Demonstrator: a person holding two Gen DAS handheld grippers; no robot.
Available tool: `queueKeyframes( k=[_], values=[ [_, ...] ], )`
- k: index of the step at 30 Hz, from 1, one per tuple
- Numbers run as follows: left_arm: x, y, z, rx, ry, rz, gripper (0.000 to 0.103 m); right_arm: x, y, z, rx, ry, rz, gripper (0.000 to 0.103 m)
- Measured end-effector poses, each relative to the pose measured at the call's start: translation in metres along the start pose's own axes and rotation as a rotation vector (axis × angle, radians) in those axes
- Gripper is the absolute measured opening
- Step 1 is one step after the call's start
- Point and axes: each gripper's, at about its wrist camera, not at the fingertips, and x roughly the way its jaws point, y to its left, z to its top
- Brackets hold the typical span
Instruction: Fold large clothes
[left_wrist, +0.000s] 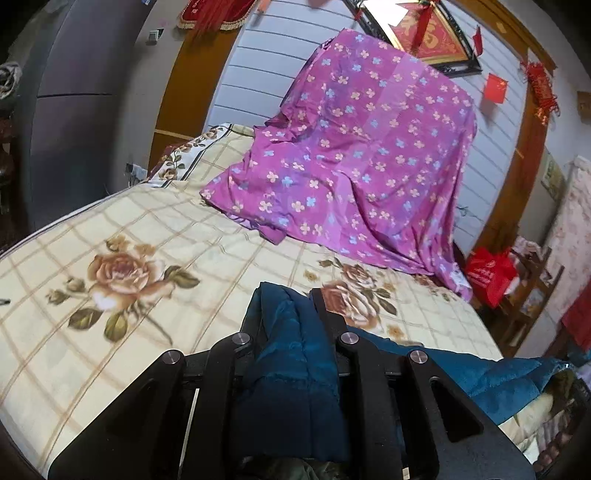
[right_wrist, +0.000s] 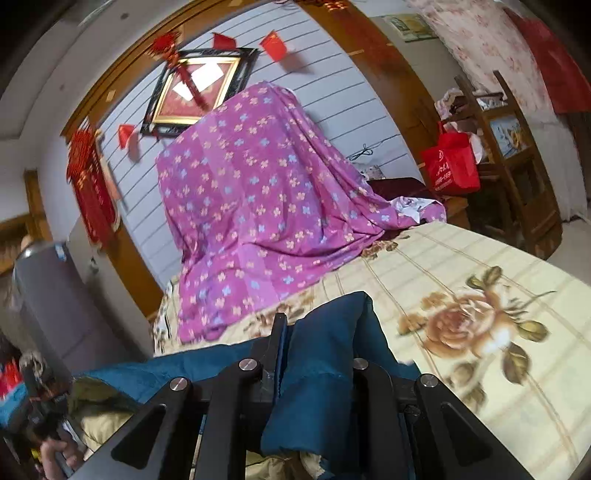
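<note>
The left wrist view alone shows a grey wardrobe (left_wrist: 74, 122) at the upper left and the blue garment (left_wrist: 291, 350) trailing off to the lower right over the rose-patterned bedspread (left_wrist: 122, 258); the right wrist view alone shows a wooden shelf (right_wrist: 517, 155) at the upper right and, at the lower left, a hand (right_wrist: 55, 456) on a handle. Both views share the purple flowered sheet (left_wrist: 354, 155) draped over something at the bed's head; the left gripper (left_wrist: 288, 306) and right gripper (right_wrist: 325, 314) each point slightly downward across the bed, jaws narrow and pinching a bunched fold of the blue garment at the lower centre.
</note>
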Motion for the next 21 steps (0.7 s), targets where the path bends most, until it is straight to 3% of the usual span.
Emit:
queueKeyframes(
  k=[7, 11, 15, 18, 20, 21],
  values=[
    [0.094, -0.002, 0.0, 0.026, 0.089, 0.055, 0.014, 0.077, -0.018, 0.008, -0.05, 0.085, -0.023, 0.015],
    [0.14, 0.003, -0.026, 0.037, 0.179, 0.12, 0.015, 0.121, -0.043, -0.006, -0.036, 0.198, -0.02, 0.016],
    [0.167, 0.016, -0.048, -0.006, 0.282, 0.124, 0.019, 0.151, -0.072, -0.026, 0.034, 0.311, -0.04, 0.016],
    [0.179, 0.024, -0.057, -0.041, 0.359, 0.099, 0.033, 0.165, -0.09, -0.039, 0.103, 0.37, -0.036, 0.02],
    [0.186, 0.026, -0.062, -0.049, 0.414, 0.066, 0.051, 0.174, -0.103, -0.048, 0.165, 0.431, -0.022, 0.025],
    [0.185, 0.026, -0.062, -0.054, 0.43, 0.045, 0.054, 0.174, -0.107, -0.049, 0.195, 0.444, -0.012, 0.028]
  ],
)
